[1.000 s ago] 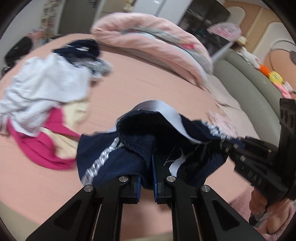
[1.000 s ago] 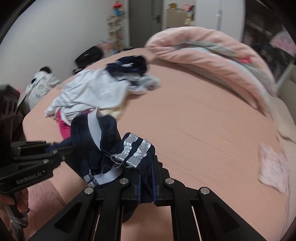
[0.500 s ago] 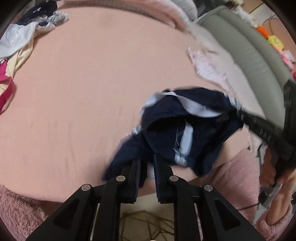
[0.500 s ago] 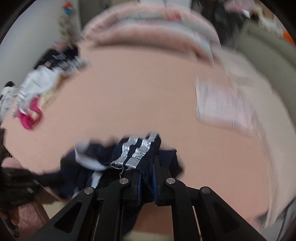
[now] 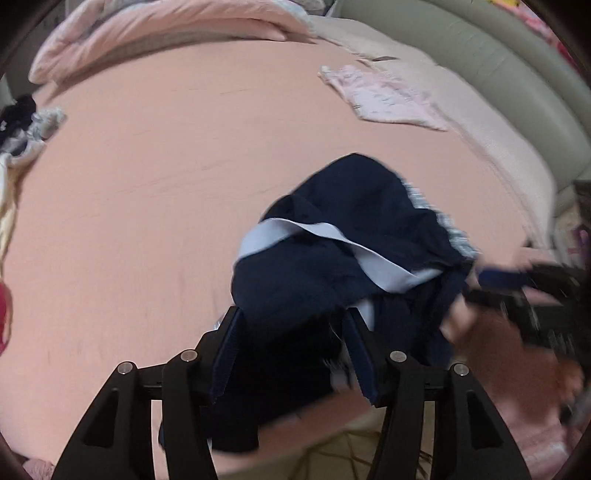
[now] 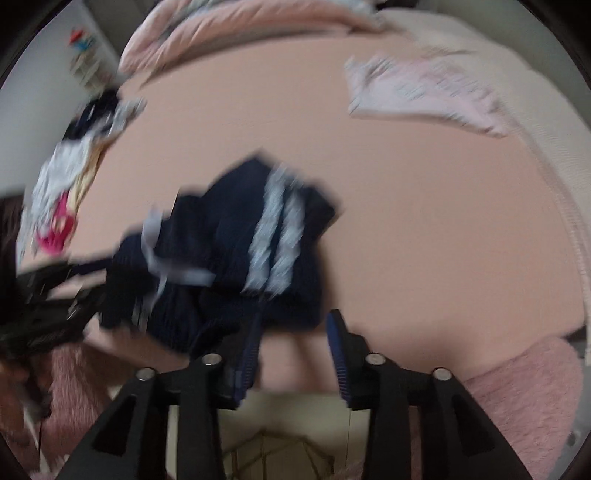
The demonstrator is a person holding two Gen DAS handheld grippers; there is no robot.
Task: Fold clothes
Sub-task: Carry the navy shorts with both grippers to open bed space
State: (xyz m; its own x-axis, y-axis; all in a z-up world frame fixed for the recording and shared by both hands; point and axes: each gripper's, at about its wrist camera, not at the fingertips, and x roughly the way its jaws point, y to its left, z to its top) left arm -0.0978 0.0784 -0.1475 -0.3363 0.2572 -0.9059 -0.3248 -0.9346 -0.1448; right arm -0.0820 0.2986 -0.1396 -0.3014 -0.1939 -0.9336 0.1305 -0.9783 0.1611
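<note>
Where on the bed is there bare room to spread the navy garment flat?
The wide pink sheet is bare between the clothes pile, the duvet and the pink garment. The near edge is crowded: the navy garment lies there bunched.

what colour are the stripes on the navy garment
Pale grey-white, a pair of stripes down the navy garment; clearest in the right wrist view.

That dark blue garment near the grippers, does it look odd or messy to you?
Yes. The navy garment lies crumpled at the near edge of the pink bed, pale band twisted, part hanging over the edge. Not yet folded.
</note>
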